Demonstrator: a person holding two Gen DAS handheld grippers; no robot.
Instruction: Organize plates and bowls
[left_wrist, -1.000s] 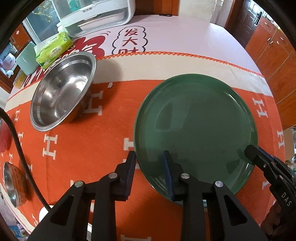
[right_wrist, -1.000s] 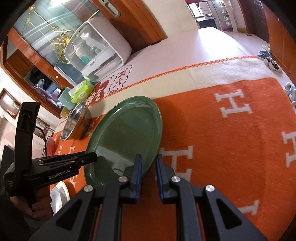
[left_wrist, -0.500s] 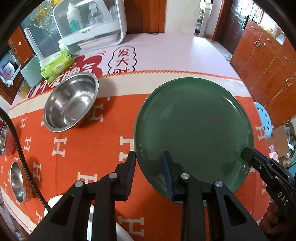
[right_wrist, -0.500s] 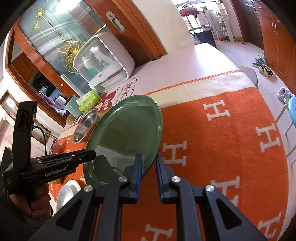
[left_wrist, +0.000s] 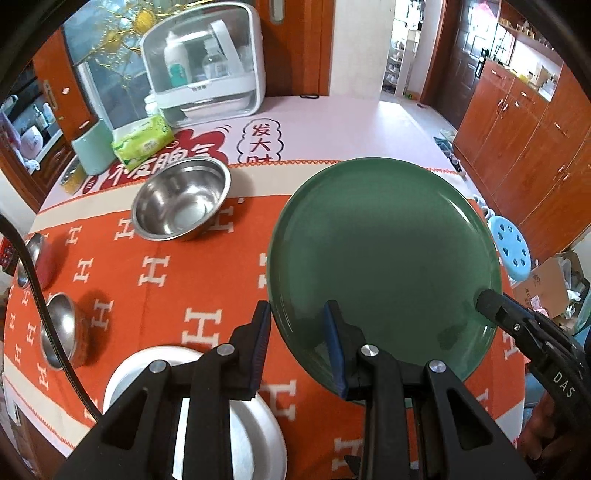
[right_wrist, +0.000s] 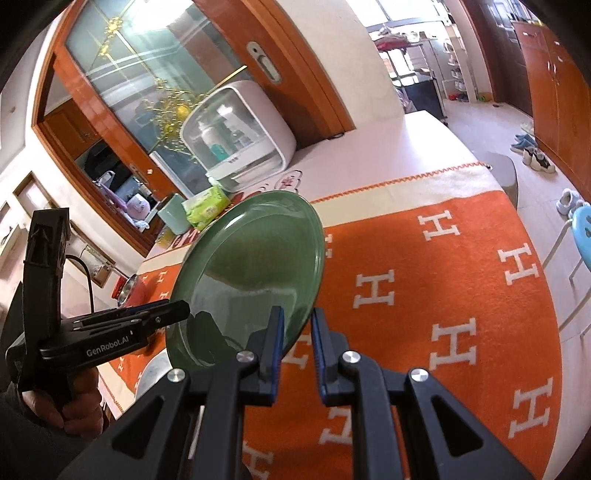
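A large green plate (left_wrist: 384, 258) is held in the air above the orange cloth, tilted. It also shows in the right wrist view (right_wrist: 251, 273). My left gripper (left_wrist: 297, 343) grips its near left rim between its fingers. My right gripper (right_wrist: 297, 332) grips the opposite rim and shows at the right of the left wrist view (left_wrist: 491, 302). A white plate (left_wrist: 207, 413) lies on the table below my left gripper. A large steel bowl (left_wrist: 181, 203) sits behind it. Two small steel bowls (left_wrist: 59, 328) stand at the left edge.
A white dish cabinet (left_wrist: 207, 74), a green tissue pack (left_wrist: 142, 142) and a pale green container (left_wrist: 92, 147) stand at the back of the table. A blue stool (left_wrist: 511, 251) and wooden cupboards (left_wrist: 535, 110) are to the right, off the table.
Both grippers have lifted the green plate up off the cloth. The table has dropped away, and the white plate and small bowls have come into the left wrist view.
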